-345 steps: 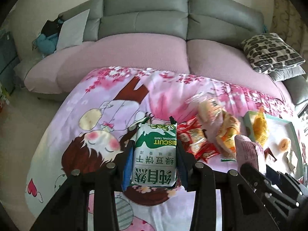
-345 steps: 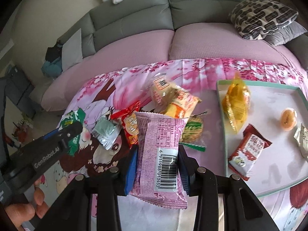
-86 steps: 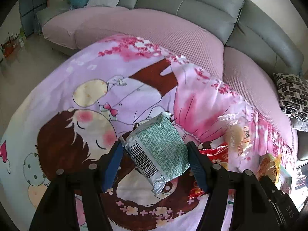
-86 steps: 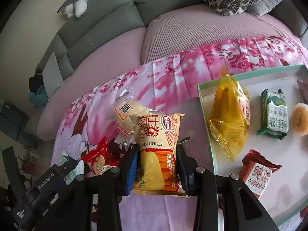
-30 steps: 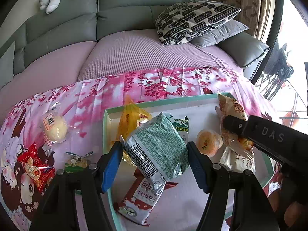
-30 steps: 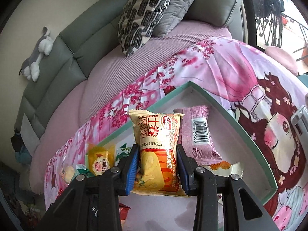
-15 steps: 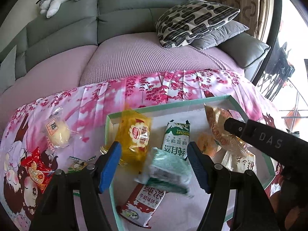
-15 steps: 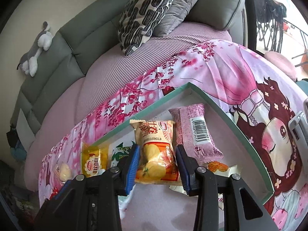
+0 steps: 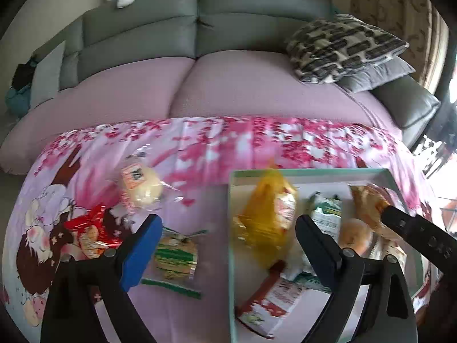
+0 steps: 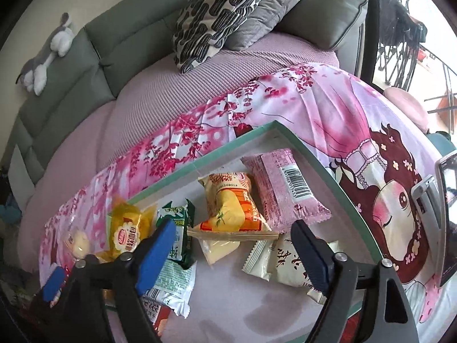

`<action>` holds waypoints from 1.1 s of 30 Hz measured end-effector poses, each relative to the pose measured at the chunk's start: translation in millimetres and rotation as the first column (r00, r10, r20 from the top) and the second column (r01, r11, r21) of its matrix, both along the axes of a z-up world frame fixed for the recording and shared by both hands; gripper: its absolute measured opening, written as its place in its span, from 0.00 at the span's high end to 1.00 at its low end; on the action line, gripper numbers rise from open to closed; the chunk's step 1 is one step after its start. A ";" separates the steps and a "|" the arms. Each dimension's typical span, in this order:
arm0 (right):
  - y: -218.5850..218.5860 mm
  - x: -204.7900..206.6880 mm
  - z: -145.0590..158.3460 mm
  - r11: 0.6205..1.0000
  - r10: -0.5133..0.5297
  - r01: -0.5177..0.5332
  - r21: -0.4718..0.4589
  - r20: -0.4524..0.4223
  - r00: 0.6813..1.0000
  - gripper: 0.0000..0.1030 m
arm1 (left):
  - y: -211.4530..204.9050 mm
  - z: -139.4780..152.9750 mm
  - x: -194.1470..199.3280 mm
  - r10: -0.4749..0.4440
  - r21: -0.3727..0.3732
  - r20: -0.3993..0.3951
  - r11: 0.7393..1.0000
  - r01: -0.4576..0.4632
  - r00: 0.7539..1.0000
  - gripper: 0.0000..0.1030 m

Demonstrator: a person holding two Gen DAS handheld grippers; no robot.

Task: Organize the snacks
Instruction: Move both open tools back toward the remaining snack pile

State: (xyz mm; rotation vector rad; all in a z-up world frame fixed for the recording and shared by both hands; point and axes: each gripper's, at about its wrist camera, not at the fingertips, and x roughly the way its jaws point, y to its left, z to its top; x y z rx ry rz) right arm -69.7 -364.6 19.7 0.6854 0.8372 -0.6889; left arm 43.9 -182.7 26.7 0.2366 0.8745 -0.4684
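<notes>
Left wrist view: left gripper (image 9: 228, 245), jaws spread wide after just opening, nothing between the pads, which press on no item. Ahead of its left finger, on the pink printed cloth (image 9: 200, 148), lie a green-and-white round snack packet (image 9: 175, 255), a red packet (image 9: 91, 233) further to that side, and a clear-wrapped bun (image 9: 140, 184) beyond. Ahead of its right finger, a teal-rimmed tray (image 9: 230, 228) holds a yellow bag (image 9: 265, 217), a green biscuit pack (image 9: 327, 214), an orange jelly cup (image 9: 354, 233) and a red-and-white packet (image 9: 274, 294); the other gripper's black finger crosses the tray's far side. Grey sofa (image 9: 200, 34) and patterned pillow (image 9: 342, 45) beyond. Right wrist view: right gripper (image 10: 231, 245), jaws likewise just opened and standing wide, empty. Just ahead between the fingers, in the tray (image 10: 351, 197), lies an orange-yellow snack bag (image 10: 231, 205), clear of both pads; a pink wafer pack (image 10: 282, 188) touches it on the right-finger side. Behind the left finger, a silver-green packet (image 10: 171, 283); by the right finger, a white sachet (image 10: 288, 260).
</notes>
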 end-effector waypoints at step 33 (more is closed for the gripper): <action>71.6 46.0 24.3 0.982 0.170 -0.172 -0.076 -0.028 0.985 0.00 | 141.9 18.7 61.0 0.328 -0.088 -0.011 0.941 -0.328 0.945 0.01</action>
